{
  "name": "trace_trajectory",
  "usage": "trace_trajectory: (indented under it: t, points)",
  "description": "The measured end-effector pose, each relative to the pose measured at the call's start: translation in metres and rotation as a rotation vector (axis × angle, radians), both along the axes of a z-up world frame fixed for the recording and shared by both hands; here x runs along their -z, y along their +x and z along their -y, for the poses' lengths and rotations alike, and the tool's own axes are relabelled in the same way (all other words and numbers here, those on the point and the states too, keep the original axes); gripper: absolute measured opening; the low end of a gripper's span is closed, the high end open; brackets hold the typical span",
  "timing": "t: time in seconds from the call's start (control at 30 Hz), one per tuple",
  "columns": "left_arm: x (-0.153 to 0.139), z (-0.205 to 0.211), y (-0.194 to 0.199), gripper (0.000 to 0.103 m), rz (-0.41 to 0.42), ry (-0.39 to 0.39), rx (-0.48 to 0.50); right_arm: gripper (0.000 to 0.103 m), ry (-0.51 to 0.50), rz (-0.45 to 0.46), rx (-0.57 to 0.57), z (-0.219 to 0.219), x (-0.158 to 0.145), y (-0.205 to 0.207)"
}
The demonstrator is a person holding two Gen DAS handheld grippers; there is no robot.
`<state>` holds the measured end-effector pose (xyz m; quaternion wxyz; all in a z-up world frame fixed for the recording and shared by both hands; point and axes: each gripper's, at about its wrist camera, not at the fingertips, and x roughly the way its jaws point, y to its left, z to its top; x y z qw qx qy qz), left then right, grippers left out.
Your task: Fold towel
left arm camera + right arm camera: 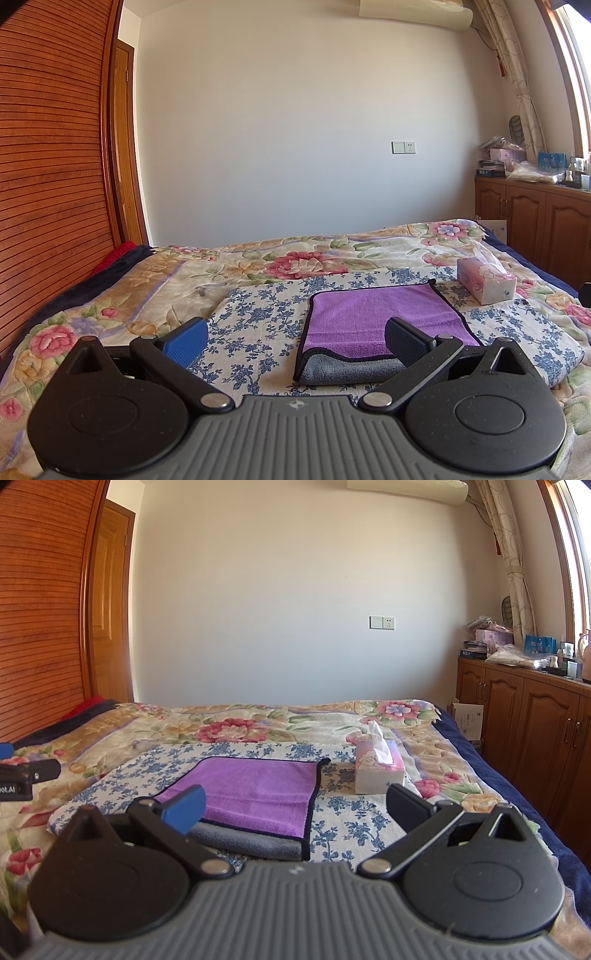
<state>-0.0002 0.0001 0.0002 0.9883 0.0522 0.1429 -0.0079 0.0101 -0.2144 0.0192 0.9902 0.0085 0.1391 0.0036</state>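
A purple towel (373, 317) with a dark border and grey underside lies folded on a blue-flowered cloth (258, 317) on the bed; it also shows in the right wrist view (258, 794). Its grey layer sticks out at the near edge. My left gripper (297, 338) is open and empty, held just before the towel's near edge, its right finger over the towel. My right gripper (295, 810) is open and empty, also just before the near edge, with the towel's right corner between its fingers. The left gripper's body shows at the left edge of the right wrist view (26, 775).
A pink tissue box (485, 280) stands on the bed right of the towel, also in the right wrist view (378, 771). A floral blanket (155, 280) covers the bed. A wooden headboard (51, 184) is left, wooden cabinets (535, 720) right.
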Motion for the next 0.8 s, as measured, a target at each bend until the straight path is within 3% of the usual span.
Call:
trace_trajectory:
  t: [0.8]
  points:
    - [0.005, -0.003, 0.006, 0.103, -0.017, 0.012, 0.007, 0.103, -0.003, -0.031, -0.014, -0.004, 0.005, 0.01]
